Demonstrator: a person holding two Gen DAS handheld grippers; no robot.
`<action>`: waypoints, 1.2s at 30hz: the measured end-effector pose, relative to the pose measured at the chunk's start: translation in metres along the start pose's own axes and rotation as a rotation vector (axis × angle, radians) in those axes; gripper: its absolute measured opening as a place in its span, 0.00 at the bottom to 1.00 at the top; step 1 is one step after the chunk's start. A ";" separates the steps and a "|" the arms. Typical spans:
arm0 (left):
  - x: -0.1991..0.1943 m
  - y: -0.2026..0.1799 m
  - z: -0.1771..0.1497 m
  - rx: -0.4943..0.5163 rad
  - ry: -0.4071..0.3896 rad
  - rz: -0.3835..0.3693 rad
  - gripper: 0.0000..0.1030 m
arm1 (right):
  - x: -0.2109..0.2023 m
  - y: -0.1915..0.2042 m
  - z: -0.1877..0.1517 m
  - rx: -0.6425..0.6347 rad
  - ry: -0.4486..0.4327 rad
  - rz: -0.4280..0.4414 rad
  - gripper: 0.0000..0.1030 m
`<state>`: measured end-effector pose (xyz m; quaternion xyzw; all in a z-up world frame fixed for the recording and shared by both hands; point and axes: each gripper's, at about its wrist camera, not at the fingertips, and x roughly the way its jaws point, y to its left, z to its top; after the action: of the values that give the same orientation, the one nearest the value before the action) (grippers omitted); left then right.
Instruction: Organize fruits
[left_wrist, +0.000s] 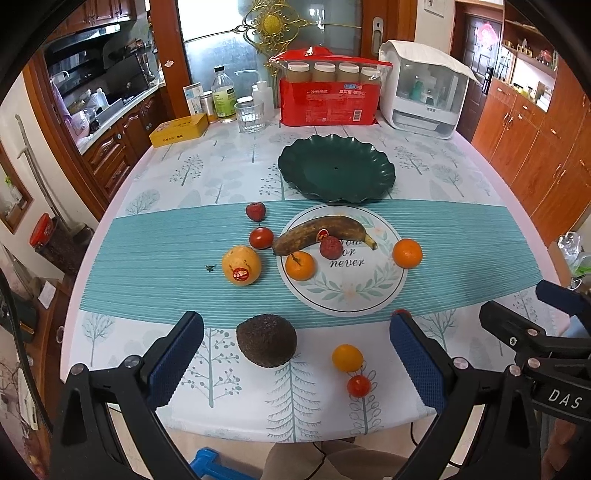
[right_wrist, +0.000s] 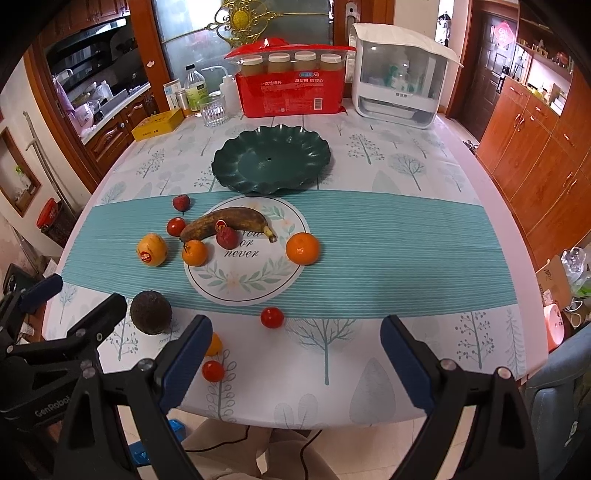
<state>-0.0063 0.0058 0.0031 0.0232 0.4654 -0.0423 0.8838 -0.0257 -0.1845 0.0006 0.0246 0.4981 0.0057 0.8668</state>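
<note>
Starting from the left, we hold our left gripper (left_wrist: 295, 354) wide open and empty above the near table edge, the dark avocado (left_wrist: 266, 340) between its fingers. Further along, the yellow-orange fruit (left_wrist: 241, 265), the spotted banana (left_wrist: 325, 234) and an orange (left_wrist: 407, 253) lie loose on the cloth. Beyond them, the green plate (left_wrist: 369, 184) holds nothing, so we judge everything remains to do. Our right gripper (right_wrist: 295, 363) also gapes empty.
</note>
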 end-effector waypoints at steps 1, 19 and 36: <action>0.001 0.000 0.000 -0.001 0.001 -0.003 0.97 | 0.001 -0.001 -0.001 0.003 0.001 0.002 0.90; 0.067 0.032 -0.014 -0.087 0.142 0.018 0.97 | 0.048 0.004 -0.001 -0.018 0.081 0.012 0.90; 0.124 0.059 -0.039 -0.178 0.272 0.016 0.97 | 0.100 0.008 -0.015 -0.067 0.156 0.073 0.76</action>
<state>0.0366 0.0608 -0.1212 -0.0457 0.5823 0.0098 0.8116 0.0117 -0.1729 -0.0927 0.0130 0.5625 0.0560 0.8248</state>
